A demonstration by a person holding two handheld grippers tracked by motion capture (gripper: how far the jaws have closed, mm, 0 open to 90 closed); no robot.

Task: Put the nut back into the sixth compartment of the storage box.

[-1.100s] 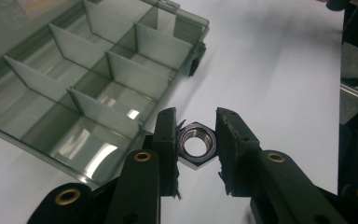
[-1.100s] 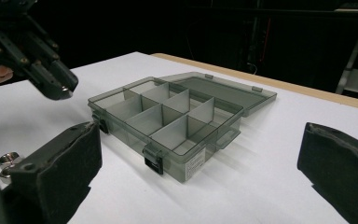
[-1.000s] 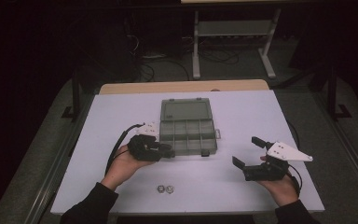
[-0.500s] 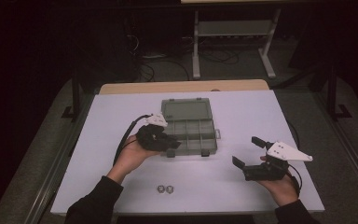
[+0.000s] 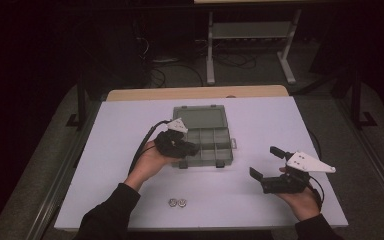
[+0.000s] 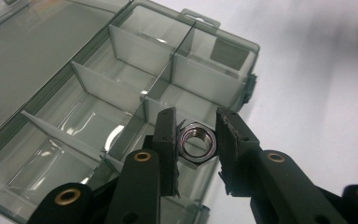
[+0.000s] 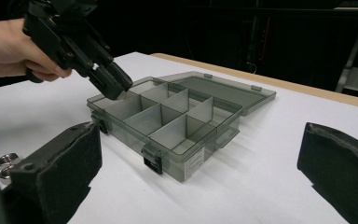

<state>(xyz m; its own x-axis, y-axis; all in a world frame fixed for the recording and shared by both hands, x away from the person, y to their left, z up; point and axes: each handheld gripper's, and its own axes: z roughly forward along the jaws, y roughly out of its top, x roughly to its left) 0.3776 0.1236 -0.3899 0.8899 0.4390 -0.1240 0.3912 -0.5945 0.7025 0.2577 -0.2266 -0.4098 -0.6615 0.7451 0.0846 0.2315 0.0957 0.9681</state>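
— Where is the nut (image 6: pixel 196 141) now?

— We hold it in the left gripper (image 6: pixel 195 144), fingers clamped on two opposite flats, above the near corner compartment of the open organizer box (image 5: pixel 215 160).

— How will it handle?

— We think small, hard and slippery; flats grip best. Our right gripper (image 5: pixel 269 164) waits on the worktop (image 5: pixel 120 130), fingers apart.

A dim lab or workshop room is showing here: a white-topped bench (image 5: pixel 260 120) with a bare wooden strip (image 5: pixel 195 93) along its far edge is standing on grey carpet, a metal equipment stand (image 5: pixel 250 35) is rising behind it, and loose cables (image 5: pixel 175 67) are lying across the dark floor beyond.
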